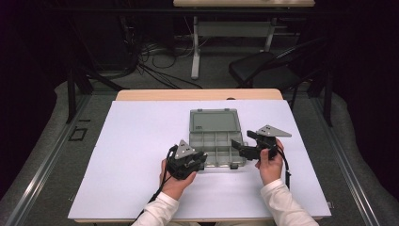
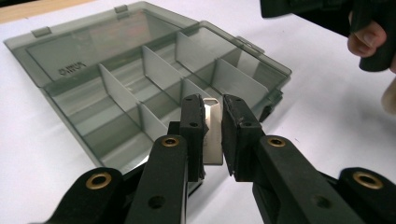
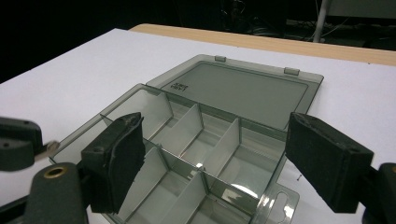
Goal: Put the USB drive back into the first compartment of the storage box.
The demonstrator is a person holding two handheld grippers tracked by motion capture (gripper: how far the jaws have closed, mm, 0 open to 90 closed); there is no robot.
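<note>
White sheeting covers the worktop (image 1: pixel 141 155), with a dim room of cables, a dark chair and another desk beyond its far edge. A grey see-through organizer box (image 1: pixel 216 141) lies toward the middle of the worktop, a little right of centre, its lid (image 1: pixel 214 120) folded flat toward the far edge. The compartments that can be seen between the dividers look empty, so the opening of the box is done and the filling has hardly begun, as far as I can judge.

At the box's near left corner, the left tool (image 2: pixel 212 122) is pinching a small pale flat piece (image 2: pixel 212 128), upright between the pads; what it is I cannot tell for sure. It hangs just over the near rim, not yet inside any compartment. The right tool (image 3: pixel 224 154) sits by the right side of the box with its jaws spread wide, nothing between them but the view of the tray; it touches nothing.

What seems left: lower the piece into a compartment, release it, then probably shut the lid.
</note>
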